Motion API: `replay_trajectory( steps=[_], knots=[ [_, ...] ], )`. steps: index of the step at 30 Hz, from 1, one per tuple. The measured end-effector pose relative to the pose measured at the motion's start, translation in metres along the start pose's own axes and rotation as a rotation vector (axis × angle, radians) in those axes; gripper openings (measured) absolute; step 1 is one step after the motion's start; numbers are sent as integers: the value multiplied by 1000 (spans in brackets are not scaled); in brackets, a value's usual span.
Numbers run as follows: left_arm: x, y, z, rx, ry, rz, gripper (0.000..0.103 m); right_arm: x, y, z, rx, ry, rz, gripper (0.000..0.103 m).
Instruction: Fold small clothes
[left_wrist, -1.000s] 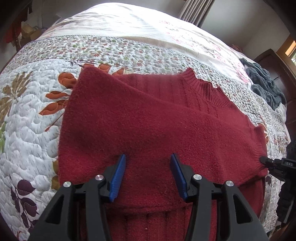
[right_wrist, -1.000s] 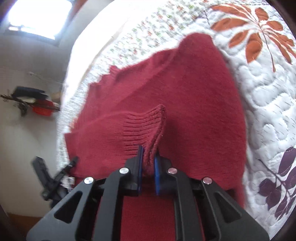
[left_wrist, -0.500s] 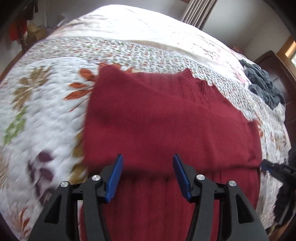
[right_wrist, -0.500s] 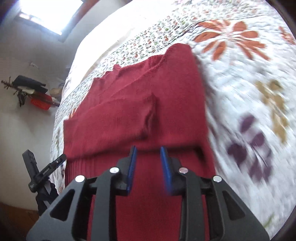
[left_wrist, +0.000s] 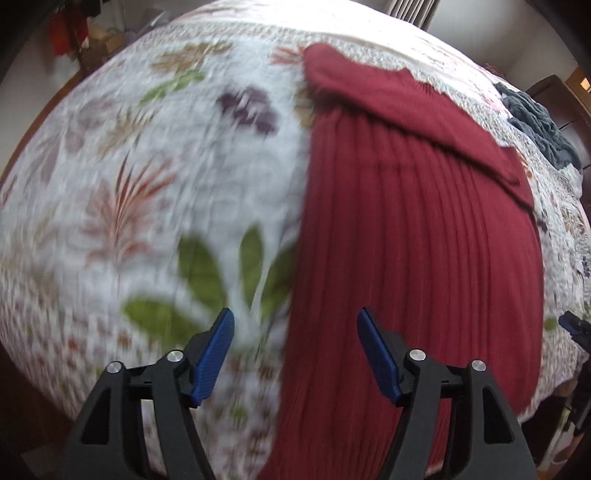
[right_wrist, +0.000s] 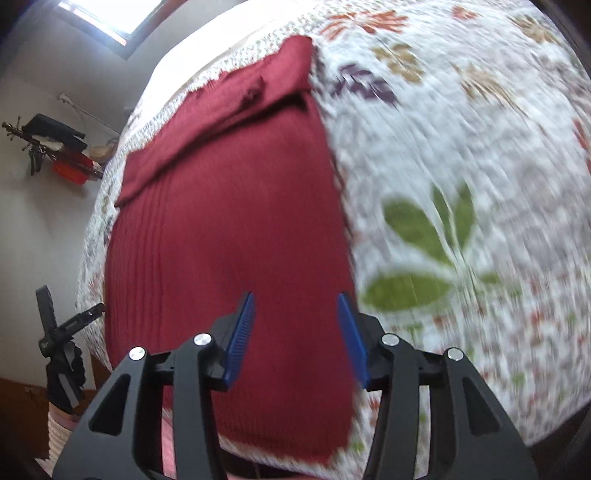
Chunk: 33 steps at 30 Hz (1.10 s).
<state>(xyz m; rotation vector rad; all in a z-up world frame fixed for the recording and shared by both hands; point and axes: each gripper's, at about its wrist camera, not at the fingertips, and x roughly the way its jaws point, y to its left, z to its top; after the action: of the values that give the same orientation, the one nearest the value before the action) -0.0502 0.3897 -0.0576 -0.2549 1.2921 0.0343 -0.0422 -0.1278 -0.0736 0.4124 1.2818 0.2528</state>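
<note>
The red ribbed sweater lies flat on the floral quilted bed (sleeves folded across its top), hem at the near edge. Left hand-held gripper and right hand-held gripper both hover spread wide, holding nothing.

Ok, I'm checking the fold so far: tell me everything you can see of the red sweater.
The red sweater is a dark red ribbed knit lying flat on the floral quilt, its hem toward the cameras at the bed's near edge. Both sleeves are folded across the chest below the ribbed collar. The left gripper and right gripper hover open above it, neither holding it.
</note>
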Motion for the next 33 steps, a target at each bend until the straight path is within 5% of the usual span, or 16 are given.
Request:
replay_trajectory(
  steps=[17,27,33],
  knots=[
    [9,-15,-58,58,67,-49,71,5,-28,-82,76,104,90,47],
    [8,2,-67,-53,64,-265,67,20,-20,-86,88,115,201,46],
    [7,14,-76,-56,75,-265,67,27,-23,-86,130,133,229,46]
  ],
)
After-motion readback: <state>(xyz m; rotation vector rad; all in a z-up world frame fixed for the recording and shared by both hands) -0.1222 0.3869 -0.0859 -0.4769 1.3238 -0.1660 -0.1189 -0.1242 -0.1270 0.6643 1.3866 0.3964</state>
